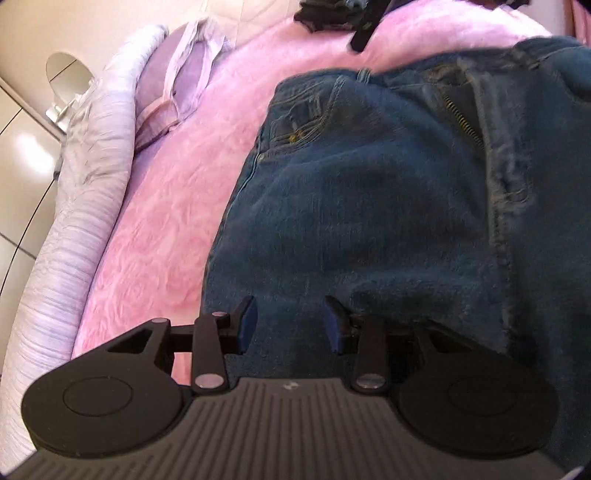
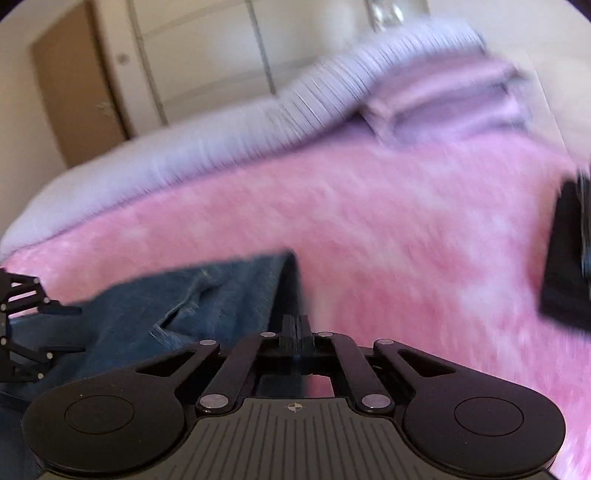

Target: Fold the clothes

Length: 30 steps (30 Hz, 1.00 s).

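Dark blue jeans (image 1: pixel 369 184) lie spread on a fluffy pink blanket (image 1: pixel 177 221), waistband and open zip towards the top right. My left gripper (image 1: pixel 290 319) hangs over the denim of one leg, its blue pads (image 1: pixel 246 325) apart with nothing pinched between them. In the right wrist view the jeans (image 2: pixel 207 295) show a torn slit and end in a straight edge. My right gripper (image 2: pixel 295 323) is shut, fingers pressed together right at that edge; whether any fabric is caught I cannot tell. The left gripper (image 2: pixel 22 325) shows at the left border.
A lilac pillow (image 1: pixel 184 81) and the bed's pale ribbed border (image 1: pixel 85 166) lie to the left. A black item (image 1: pixel 332 14) sits on the pink blanket (image 2: pixel 406 240) beyond the jeans, seen also as a black item (image 2: pixel 565 258) at the right. Wardrobe doors (image 2: pixel 207 55) stand behind the bed.
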Motion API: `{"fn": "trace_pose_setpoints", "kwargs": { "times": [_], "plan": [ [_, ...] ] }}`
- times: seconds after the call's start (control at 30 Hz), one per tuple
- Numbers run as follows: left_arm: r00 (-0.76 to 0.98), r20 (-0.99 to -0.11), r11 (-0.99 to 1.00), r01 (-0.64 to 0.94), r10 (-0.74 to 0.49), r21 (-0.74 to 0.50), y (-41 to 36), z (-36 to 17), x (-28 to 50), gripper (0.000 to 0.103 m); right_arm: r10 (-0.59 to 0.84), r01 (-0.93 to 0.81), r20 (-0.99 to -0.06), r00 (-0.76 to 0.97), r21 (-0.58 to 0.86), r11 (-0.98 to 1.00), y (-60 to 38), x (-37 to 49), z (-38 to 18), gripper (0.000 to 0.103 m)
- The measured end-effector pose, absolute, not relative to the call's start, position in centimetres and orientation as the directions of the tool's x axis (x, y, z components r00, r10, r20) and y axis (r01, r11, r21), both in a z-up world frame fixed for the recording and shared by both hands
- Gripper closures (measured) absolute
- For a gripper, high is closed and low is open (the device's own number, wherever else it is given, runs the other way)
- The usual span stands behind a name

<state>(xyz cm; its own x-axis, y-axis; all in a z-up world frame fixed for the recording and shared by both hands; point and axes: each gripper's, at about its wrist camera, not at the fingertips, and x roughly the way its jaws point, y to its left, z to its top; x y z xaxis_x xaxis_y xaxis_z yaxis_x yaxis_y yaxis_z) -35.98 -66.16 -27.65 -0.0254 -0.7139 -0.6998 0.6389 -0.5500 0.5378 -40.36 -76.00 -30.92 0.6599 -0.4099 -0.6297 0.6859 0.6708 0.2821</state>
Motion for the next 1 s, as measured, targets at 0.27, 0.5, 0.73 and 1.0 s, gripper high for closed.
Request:
{"fn": "trace_pose_setpoints", "kwargs": {
  "times": [0.27,0.5,0.73,1.0],
  "plan": [
    [-0.095,-0.654,-0.545,0.647,-0.751,0.533,-64.0,-24.3,-36.7,0.066,-0.185,0.506,-0.574,0.798,0.471,0.722,-73.3,-42.3,-31.7,0.043],
    [-0.246,-0.658,-0.654,0.575,-0.712,0.492,-62.1,-24.3,-42.1,0.065,-0.184,0.514,-0.604,0.776,0.435,0.739,-72.2,-40.4,-33.3,0.091],
    [-0.301,-0.696,-0.697,0.601,-0.651,0.392,-63.6,-26.1,-45.4,0.065,-0.288,0.57,-0.667,0.687,0.25,0.782,-71.0,-40.7,-32.6,0.093],
    [-0.336,-0.669,-0.65,0.702,-0.663,0.291,-63.2,-23.3,-42.7,0.062,-0.313,0.599,-0.583,0.75,0.398,0.695,-69.4,-45.5,-30.7,0.078]
  ]
}}
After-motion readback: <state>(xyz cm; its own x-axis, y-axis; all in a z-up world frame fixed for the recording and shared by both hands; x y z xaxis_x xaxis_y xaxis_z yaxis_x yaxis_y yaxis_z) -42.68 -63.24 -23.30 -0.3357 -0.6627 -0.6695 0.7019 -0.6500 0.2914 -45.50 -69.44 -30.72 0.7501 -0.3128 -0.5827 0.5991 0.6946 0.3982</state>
